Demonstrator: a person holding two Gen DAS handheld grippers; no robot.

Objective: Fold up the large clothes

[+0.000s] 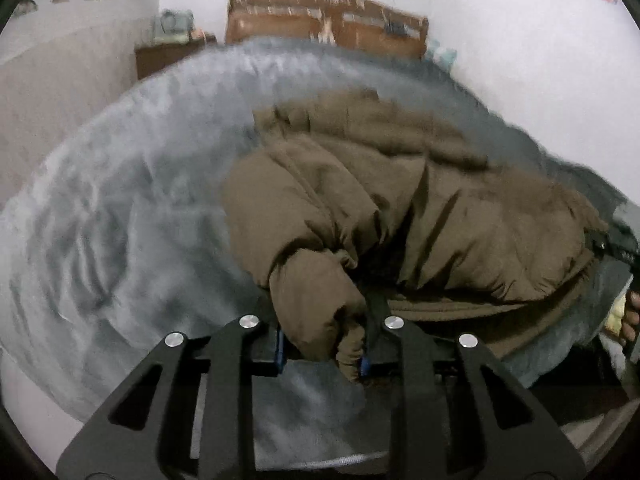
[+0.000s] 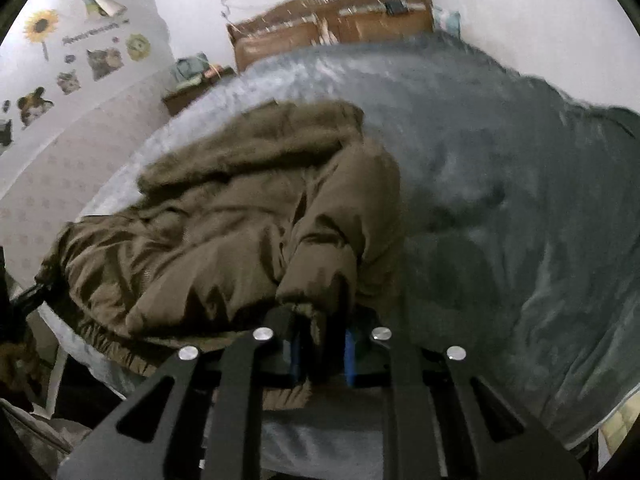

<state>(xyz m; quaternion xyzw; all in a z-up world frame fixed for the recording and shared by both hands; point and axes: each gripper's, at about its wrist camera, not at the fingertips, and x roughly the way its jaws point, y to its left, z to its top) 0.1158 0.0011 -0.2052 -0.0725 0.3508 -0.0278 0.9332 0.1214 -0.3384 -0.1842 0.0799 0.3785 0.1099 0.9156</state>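
A puffy brown jacket point(image 1: 380, 200) lies crumpled on a grey fleece blanket point(image 1: 120, 220) that covers the bed. In the left wrist view my left gripper point(image 1: 322, 354) is shut on a brown sleeve cuff point(image 1: 320, 300), which bunches between the blue pads point(image 1: 280, 350). In the right wrist view the same jacket point(image 2: 224, 220) fills the left half, and my right gripper point(image 2: 323, 356) is shut on a fold of its near sleeve point(image 2: 320, 276). Both held parts are lifted a little off the blanket point(image 2: 500, 200). Both pictures are blurred.
A wooden headboard point(image 1: 328, 20) stands at the far end of the bed against a white wall. A small table with a bag point(image 1: 172, 28) is at the far left. A person's hand point(image 1: 630, 320) shows at the right edge. Wall stickers point(image 2: 40, 28) are on the left wall.
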